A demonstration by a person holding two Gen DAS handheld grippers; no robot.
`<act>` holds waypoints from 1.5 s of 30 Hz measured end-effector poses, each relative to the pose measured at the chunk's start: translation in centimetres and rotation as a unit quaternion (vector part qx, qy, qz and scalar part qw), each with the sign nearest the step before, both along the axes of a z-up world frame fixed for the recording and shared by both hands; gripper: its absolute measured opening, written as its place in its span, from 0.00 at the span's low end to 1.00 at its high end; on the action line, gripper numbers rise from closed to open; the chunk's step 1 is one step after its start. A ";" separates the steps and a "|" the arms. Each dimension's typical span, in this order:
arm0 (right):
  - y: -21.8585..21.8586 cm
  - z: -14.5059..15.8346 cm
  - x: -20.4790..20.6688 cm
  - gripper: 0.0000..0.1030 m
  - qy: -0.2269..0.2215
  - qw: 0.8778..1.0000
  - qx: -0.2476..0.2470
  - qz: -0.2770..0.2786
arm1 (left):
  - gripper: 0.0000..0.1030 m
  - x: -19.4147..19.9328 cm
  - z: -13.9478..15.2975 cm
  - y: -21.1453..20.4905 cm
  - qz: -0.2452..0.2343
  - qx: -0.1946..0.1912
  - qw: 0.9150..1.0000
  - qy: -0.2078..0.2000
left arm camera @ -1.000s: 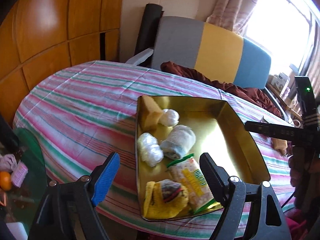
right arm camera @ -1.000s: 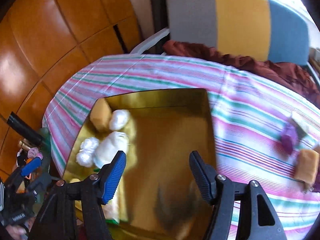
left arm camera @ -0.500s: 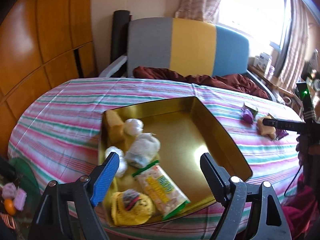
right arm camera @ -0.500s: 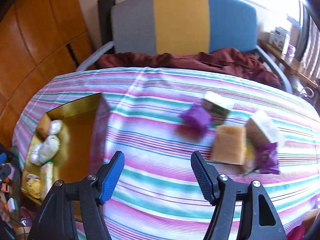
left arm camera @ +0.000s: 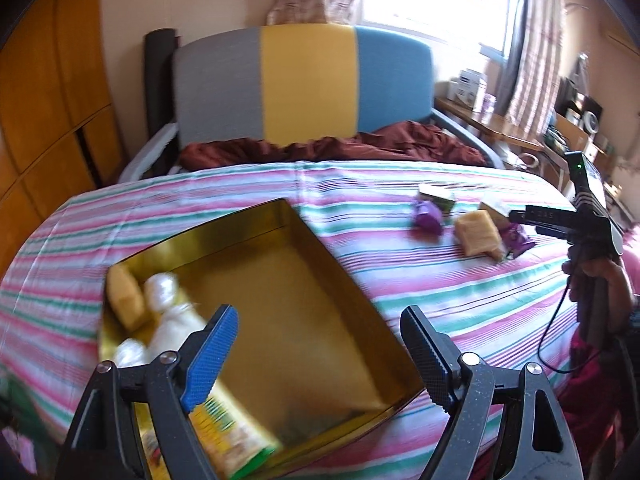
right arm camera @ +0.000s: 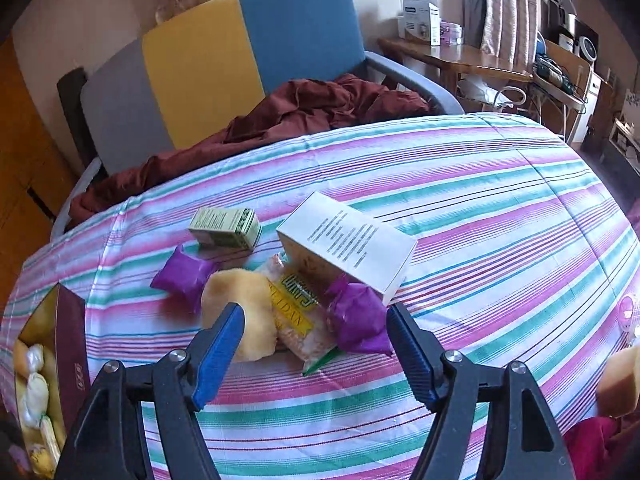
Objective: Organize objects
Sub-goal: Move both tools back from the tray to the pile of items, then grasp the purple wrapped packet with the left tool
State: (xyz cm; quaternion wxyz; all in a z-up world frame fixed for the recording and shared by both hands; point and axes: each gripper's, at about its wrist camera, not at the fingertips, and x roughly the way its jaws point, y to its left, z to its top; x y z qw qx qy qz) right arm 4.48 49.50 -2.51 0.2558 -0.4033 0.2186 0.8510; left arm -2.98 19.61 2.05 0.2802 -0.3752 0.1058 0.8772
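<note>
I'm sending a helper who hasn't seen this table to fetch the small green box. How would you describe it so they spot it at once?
On the striped tablecloth, find the cluster of loose items to the right of the gold tin. The small green box lies at the cluster's far edge, toward the chair, just behind a purple packet. It is far smaller than the white box beside it and the only green-printed carton there.
</note>
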 end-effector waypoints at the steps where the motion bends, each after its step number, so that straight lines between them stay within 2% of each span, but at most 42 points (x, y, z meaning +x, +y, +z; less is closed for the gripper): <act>1: 0.2 0.1 0.2 0.72 0.003 1.000 -0.006 -0.004 | 0.81 -0.2 0.1 0.8 -0.005 -0.003 1.000 -0.001; 6: 0.6 0.3 0.8 0.72 0.010 1.000 -0.024 -0.013 | 0.81 -1.8 0.1 6.2 -0.033 -0.020 0.999 -0.010; 9: 1.5 0.7 1.5 0.72 0.018 0.999 -0.024 -0.039 | 0.81 -3.1 -0.4 9.4 -0.045 -0.025 0.998 -0.028; 12: 3.0 0.6 2.7 0.73 0.045 0.995 -0.068 -0.063 | 0.78 -4.8 -1.5 12.2 -0.050 -0.020 0.996 -0.076; 14: 3.7 0.4 3.3 0.73 0.057 0.991 -0.094 -0.075 | 0.67 -6.2 -2.5 14.2 -0.046 -0.012 0.991 -0.122; 15: 3.9 0.4 3.6 0.73 0.063 0.990 -0.102 -0.078 | 0.65 -6.7 -2.9 14.9 -0.044 -0.007 0.989 -0.139; 17: 4.1 0.6 3.8 0.73 0.072 0.988 -0.111 -0.081 | 0.62 -7.8 -3.7 16.5 -0.037 -0.002 0.986 -0.161; 21: 4.1 0.5 3.7 0.73 0.082 0.986 -0.129 -0.071 | 0.62 -9.8 -5.2 20.0 -0.018 -0.004 0.985 -0.174; 25: 3.9 0.4 3.4 0.73 0.086 0.984 -0.143 -0.056 | 0.66 -11.9 -7.3 23.0 0.005 -0.012 0.981 -0.194; 28: 4.1 0.2 3.5 0.73 0.091 0.982 -0.155 -0.055 | 0.74 -13.4 -8.3 24.2 0.031 -0.006 0.978 -0.207; 30: 4.3 0.1 3.6 0.73 0.097 0.980 -0.164 -0.056 | 0.75 -14.2 -9.2 24.7 0.045 -0.006 0.973 -0.228; 33: 4.5 -0.1 3.7 0.74 0.101 0.978 -0.175 -0.056 | 0.75 -15.1 -10.1 24.9 0.080 0.014 0.962 -0.261; 37: 4.4 -0.3 3.4 0.74 0.098 0.977 -0.184 -0.048 | 0.75 -15.4 -10.9 26.2 0.096 0.014 0.959 -0.266; 39: 4.3 -0.3 3.4 0.74 0.096 0.977 -0.184 -0.046 | 0.75 -15.3 -10.9 26.9 0.098 0.007 0.964 -0.247; 40: 4.3 -0.4 3.4 0.74 0.096 0.977 -0.184 -0.046 | 0.72 -15.2 -10.9 27.3 0.092 0.002 0.967 -0.239; 41: 4.3 -0.4 3.5 0.74 0.096 0.977 -0.184 -0.048 | 0.64 -15.0 -10.9 27.6 0.084 -0.006 0.971 -0.225; 45: 4.6 -0.6 3.6 0.74 0.096 0.976 -0.188 -0.054 | 0.56 -14.0 -10.9 26.9 0.040 -0.018 0.981 -0.188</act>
